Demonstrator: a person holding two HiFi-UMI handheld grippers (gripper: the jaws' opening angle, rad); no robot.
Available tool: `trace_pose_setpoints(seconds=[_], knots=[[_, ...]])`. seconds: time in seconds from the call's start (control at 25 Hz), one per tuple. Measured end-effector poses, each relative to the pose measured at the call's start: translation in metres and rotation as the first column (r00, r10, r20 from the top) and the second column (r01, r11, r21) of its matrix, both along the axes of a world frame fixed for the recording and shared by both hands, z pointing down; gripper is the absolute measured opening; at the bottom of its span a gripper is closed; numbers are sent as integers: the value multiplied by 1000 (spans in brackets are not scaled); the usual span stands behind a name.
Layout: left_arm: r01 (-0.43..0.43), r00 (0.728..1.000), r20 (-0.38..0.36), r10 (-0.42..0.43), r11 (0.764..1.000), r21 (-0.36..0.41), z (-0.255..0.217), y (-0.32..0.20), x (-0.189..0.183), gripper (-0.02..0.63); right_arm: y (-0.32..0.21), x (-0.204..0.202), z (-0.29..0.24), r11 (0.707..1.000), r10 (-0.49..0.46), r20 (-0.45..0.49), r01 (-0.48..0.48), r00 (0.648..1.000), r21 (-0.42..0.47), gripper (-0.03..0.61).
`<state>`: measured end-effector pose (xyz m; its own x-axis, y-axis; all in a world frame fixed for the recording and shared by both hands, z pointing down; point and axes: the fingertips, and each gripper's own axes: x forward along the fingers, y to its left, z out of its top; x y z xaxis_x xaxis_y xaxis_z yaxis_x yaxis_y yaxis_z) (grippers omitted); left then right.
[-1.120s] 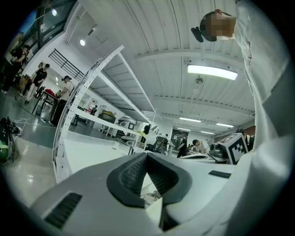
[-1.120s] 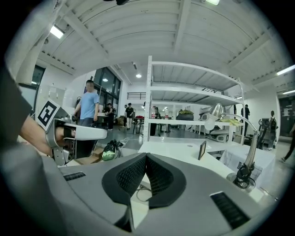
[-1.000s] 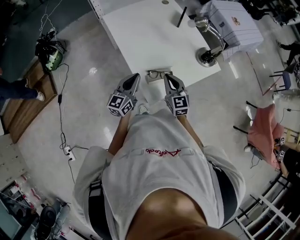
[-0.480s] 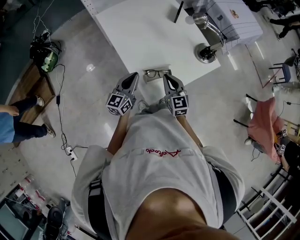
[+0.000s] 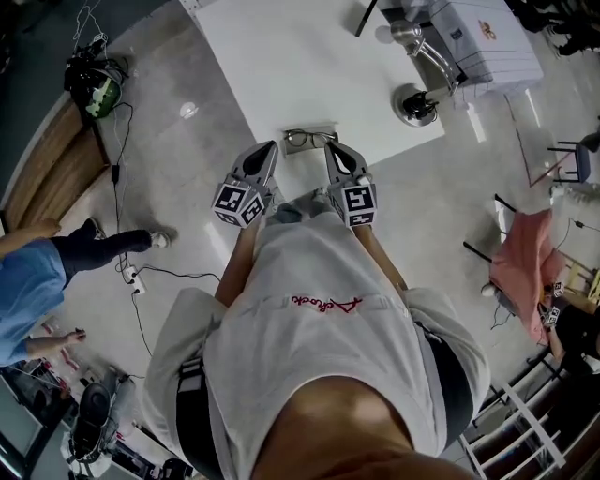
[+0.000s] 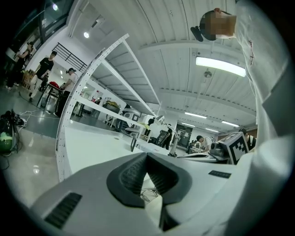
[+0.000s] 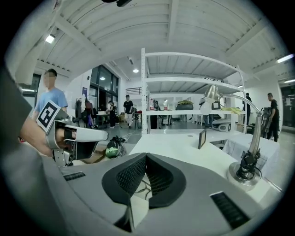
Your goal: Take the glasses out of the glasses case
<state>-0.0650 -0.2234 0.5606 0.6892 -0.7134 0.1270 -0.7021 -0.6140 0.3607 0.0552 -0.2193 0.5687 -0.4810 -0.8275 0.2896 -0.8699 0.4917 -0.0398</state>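
Dark-framed glasses [image 5: 308, 139] lie on a pale open glasses case [image 5: 290, 151] at the front edge of the white table [image 5: 281, 66]. My left gripper [image 5: 270, 149] is shut and empty, its tip just short of the case's left end. My right gripper [image 5: 333, 150] is also shut and empty, its tip at the case's right end. In the left gripper view the left gripper [image 6: 146, 155] has its jaws together, and the glasses [image 6: 148, 193] show below the tip. The right gripper view has the right gripper [image 7: 145, 156] with its jaws together too, above the glasses [image 7: 144, 184].
A desk lamp [image 5: 417, 101] with a round base stands at the table's right, a white box [image 5: 483, 42] behind it, and a small black stand [image 5: 364, 19] farther back. A person in blue [image 5: 42, 272] walks on the floor at left, near cables [image 5: 127, 187]. A pink cloth [image 5: 525, 258] hangs at right.
Both grippers have sunk a little, still close to the case and still shut. The person in blue has walked further into view at the left.
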Motion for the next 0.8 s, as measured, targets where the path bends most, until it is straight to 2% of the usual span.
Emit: trace_pose_setpoints(seconds=[0.44,0.8], knots=[[34,999,33,-32,996,-87,31,26,7,-2,28,2,39,991,-62,13,63,998,-115,8],[48,999,28,-45,988,-150,49,43,13,-2,52,4,67,974,-99,5,98,995,-203,8]])
